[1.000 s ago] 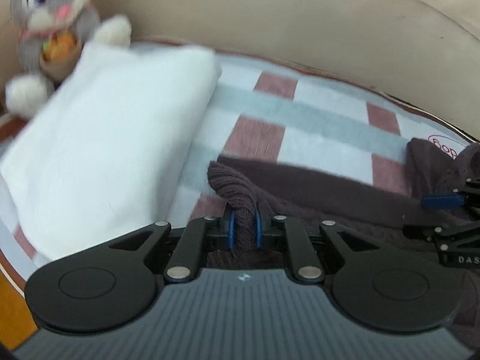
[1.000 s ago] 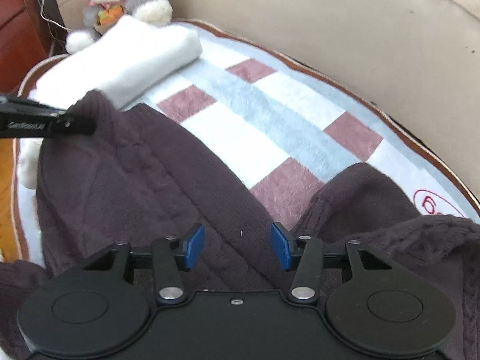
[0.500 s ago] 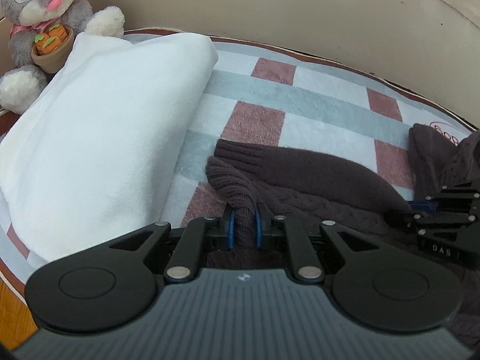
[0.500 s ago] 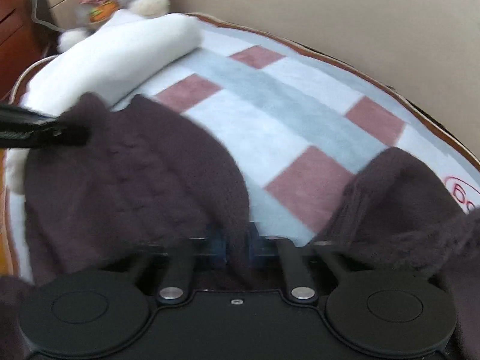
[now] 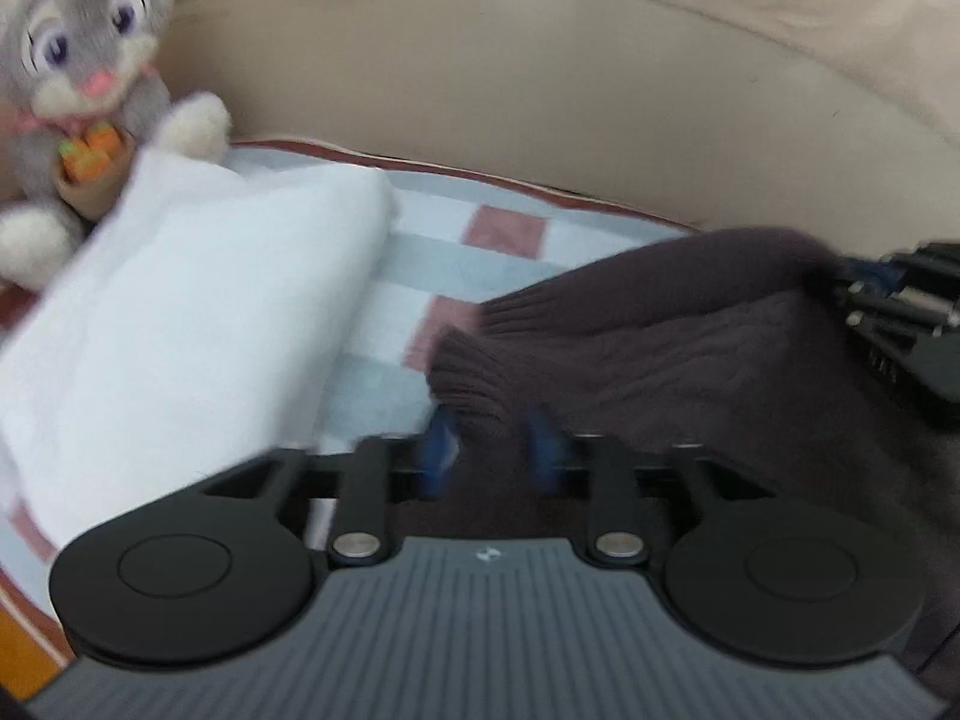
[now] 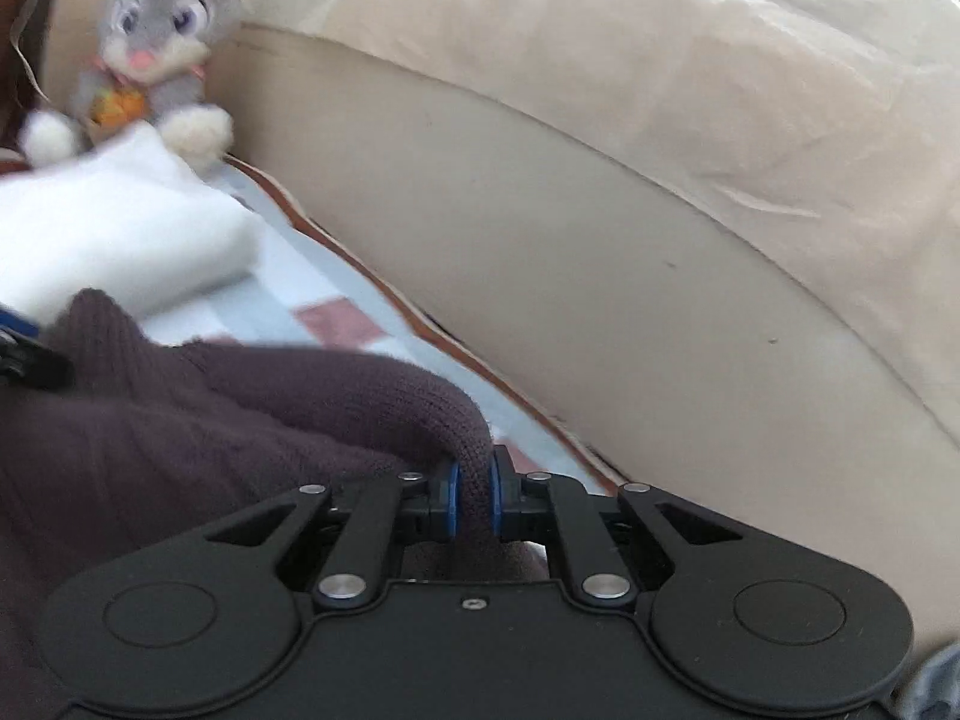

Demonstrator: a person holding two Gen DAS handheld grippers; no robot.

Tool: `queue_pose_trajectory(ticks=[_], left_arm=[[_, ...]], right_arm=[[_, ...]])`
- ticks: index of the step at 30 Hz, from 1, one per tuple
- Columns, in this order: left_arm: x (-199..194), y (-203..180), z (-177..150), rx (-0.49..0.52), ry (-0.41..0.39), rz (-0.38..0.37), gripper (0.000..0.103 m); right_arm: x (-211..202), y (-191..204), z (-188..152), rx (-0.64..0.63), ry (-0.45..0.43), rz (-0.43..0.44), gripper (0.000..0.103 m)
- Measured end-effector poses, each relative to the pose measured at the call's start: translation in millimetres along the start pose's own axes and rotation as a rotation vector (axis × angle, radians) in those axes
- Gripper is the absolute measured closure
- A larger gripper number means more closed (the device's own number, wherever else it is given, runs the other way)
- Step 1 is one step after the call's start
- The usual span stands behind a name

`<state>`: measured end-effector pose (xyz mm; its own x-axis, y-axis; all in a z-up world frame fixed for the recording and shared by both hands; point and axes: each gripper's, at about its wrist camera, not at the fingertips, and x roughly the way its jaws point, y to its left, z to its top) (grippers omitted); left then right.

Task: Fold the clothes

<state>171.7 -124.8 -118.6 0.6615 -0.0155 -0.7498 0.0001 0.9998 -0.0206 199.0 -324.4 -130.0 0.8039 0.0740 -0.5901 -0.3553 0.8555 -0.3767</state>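
Observation:
A dark brown knit sweater hangs between my two grippers, lifted off the checked blanket. My left gripper is shut on its ribbed edge, blurred by motion. My right gripper is shut on a rolled fold of the sweater. In the left wrist view the right gripper holds the sweater's far corner at the right edge. In the right wrist view the left gripper shows at the left edge.
A folded white blanket lies at the left on the checked blanket. A grey plush rabbit sits behind it, also in the right wrist view. A beige padded headboard runs along the back.
Both grippers have risen and carried the sweater up off the blanket toward the headboard. The right gripper, open a second ago, closed on the sweater half a second ago and still holds it.

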Motion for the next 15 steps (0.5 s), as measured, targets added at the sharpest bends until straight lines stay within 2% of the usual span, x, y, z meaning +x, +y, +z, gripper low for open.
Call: queue_pose_trajectory(ticks=[2,4,5,6,8,10,13,14,15], left_arm=[[0.6,2.1,-2.4,0.018,0.038,0.055,0.045],[-1.9,10.0,-5.2,0.010,0.071,0.059,0.045],[-4.1,16.8,-7.9,-0.013,0.091,0.049,0.044],[-5.8,24.0,-11.0,-0.037,0.113,0.038,0.043],[-6.1,40.8,-21.2,-0.100,0.170,0.017,0.042],[-4.2,53.6,-34.7,-0.148,0.226,0.010,0.042],[-1.6,67.9,-54.4,-0.200,0.300,-0.010,0.042],[-0.4,70.7,-60.5,-0.212,0.322,-0.022,0.042],[1.6,72.8,-65.4,-0.228,0.344,-0.039,0.042]], right_arm=[[31.2,-1.9,-4.3,0.030,0.112,-0.045,0.089],[54.3,-6.1,-6.5,0.093,0.235,-0.069,0.086],[50.3,-9.4,-3.6,0.156,0.243,-0.073,0.084],[46.4,-12.7,-0.7,0.219,0.250,-0.076,0.074],[35.6,-18.6,5.1,0.338,0.255,-0.057,0.071],[10.6,-19.9,10.2,0.414,0.209,0.101,0.071],[-22.6,-3.0,9.3,0.397,0.220,0.439,0.068],[-31.8,5.1,7.4,0.380,0.230,0.526,0.066],[-39.0,15.8,3.3,0.355,0.244,0.561,0.065]])
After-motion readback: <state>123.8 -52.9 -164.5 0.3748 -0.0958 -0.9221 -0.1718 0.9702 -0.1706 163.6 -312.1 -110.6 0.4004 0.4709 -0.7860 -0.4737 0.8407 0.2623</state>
